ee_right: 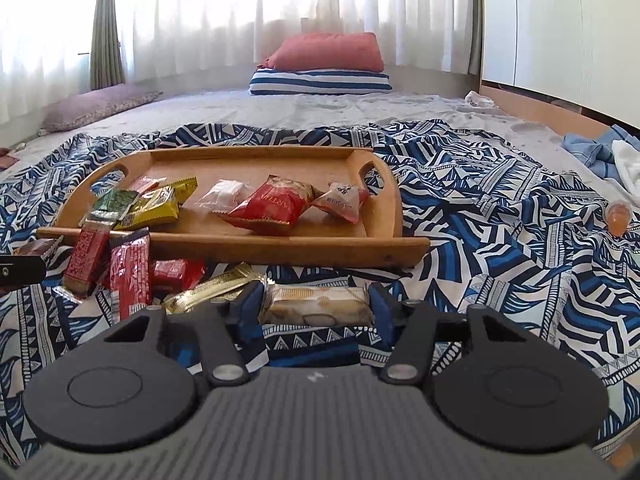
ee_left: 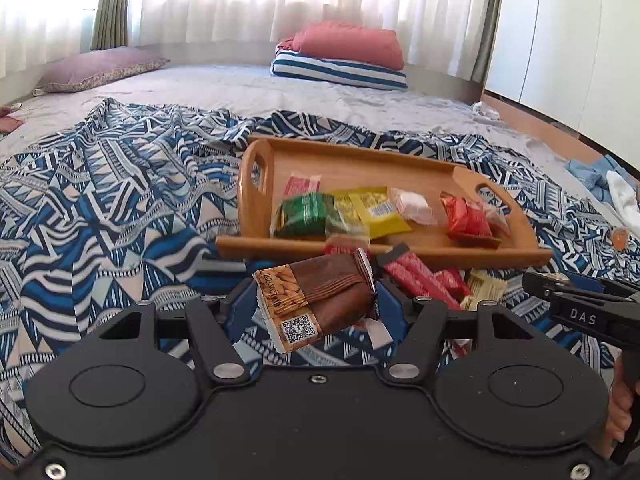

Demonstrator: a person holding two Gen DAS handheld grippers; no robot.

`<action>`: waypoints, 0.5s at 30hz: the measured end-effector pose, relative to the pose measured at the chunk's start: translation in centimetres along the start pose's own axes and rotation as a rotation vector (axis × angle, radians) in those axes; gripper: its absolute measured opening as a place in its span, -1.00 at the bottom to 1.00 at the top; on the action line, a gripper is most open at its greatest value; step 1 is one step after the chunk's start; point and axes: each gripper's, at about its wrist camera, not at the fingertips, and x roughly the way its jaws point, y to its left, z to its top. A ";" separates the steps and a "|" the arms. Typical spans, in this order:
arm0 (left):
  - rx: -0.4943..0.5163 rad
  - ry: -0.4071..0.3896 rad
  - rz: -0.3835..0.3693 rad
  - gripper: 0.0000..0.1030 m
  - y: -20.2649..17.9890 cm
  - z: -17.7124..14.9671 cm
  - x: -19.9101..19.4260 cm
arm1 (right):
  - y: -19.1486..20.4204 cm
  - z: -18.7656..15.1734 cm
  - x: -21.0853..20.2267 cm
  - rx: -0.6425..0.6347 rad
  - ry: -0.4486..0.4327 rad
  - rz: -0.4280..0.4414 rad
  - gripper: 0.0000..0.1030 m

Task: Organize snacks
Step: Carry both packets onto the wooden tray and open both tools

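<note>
A wooden tray (ee_left: 400,162) (ee_right: 248,158) lies on a blue patterned cloth and holds green, yellow, clear and red snack packets. My left gripper (ee_left: 316,300) is shut on a brown almond snack pack (ee_left: 320,294), held above the cloth in front of the tray. My right gripper (ee_right: 316,306) is shut on a pale cream wafer bar (ee_right: 316,306) just above the cloth, in front of the tray. Red bars (ee_right: 128,276) and a gold packet (ee_right: 212,292) lie loose on the cloth before the tray's left end.
An orange jelly cup (ee_right: 618,218) sits on the cloth at the right. Pillows (ee_right: 320,68) lie at the far end of the bed. Blue and white clothes (ee_right: 600,152) are heaped at the right edge. White cupboards (ee_right: 560,32) stand beyond.
</note>
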 end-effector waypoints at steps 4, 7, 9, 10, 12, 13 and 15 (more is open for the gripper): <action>-0.005 -0.027 -0.013 0.20 0.3 1.9 -0.1 | -0.7 1.8 -0.1 0.026 -0.016 0.002 0.15; -0.007 -0.045 -0.022 0.20 0.5 3.9 0.3 | -1.0 3.4 0.2 0.019 -0.030 0.001 0.15; -0.013 -0.046 -0.029 0.20 0.7 5.3 0.7 | -1.1 4.6 0.5 0.004 -0.038 -0.001 0.15; -0.019 -0.043 -0.036 0.20 0.8 6.2 1.0 | -1.1 5.3 0.7 -0.003 -0.040 0.000 0.15; -0.033 -0.049 -0.047 0.20 1.0 7.7 1.5 | -1.1 6.8 1.2 -0.014 -0.043 0.009 0.15; -0.036 -0.051 -0.054 0.20 0.9 8.5 1.8 | -1.1 7.6 1.5 -0.017 -0.043 0.015 0.15; -0.048 -0.048 -0.068 0.20 0.9 10.3 2.7 | -1.1 9.3 2.3 -0.027 -0.037 0.027 0.15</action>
